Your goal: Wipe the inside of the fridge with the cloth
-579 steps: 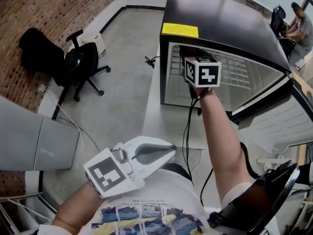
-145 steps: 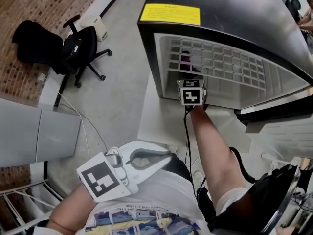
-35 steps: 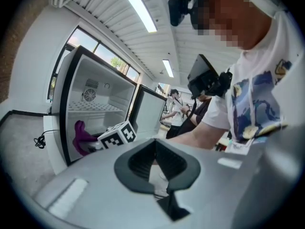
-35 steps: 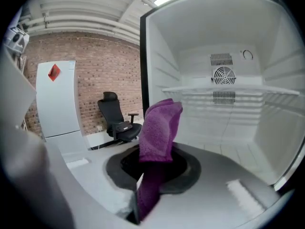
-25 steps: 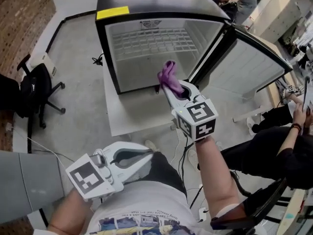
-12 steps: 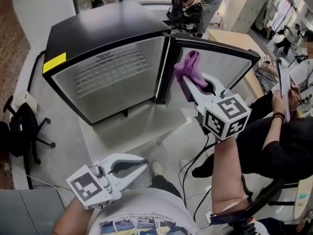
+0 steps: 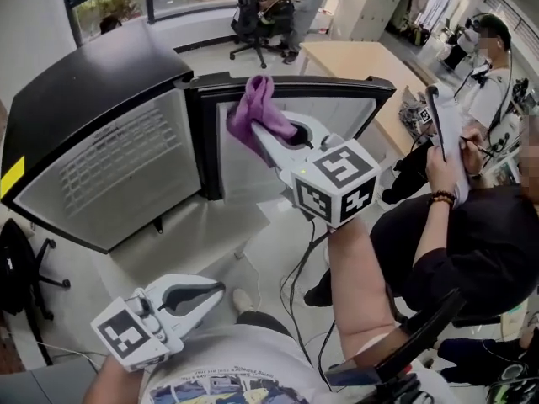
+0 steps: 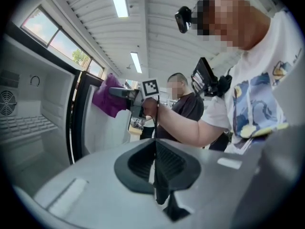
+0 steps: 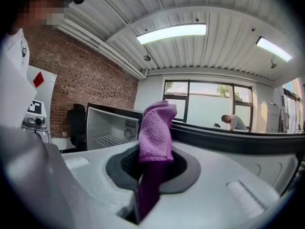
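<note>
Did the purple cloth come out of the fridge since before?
Yes. The purple cloth, pinched in the right gripper, has left the fridge cavity and is now outside it, in front of the open door.

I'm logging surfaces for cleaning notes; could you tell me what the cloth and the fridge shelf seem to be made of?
The cloth: purple, probably microfibre or terry, given its fuzzy matt pile. The fridge shelf: seemingly white coated wire, an open grid.
</note>
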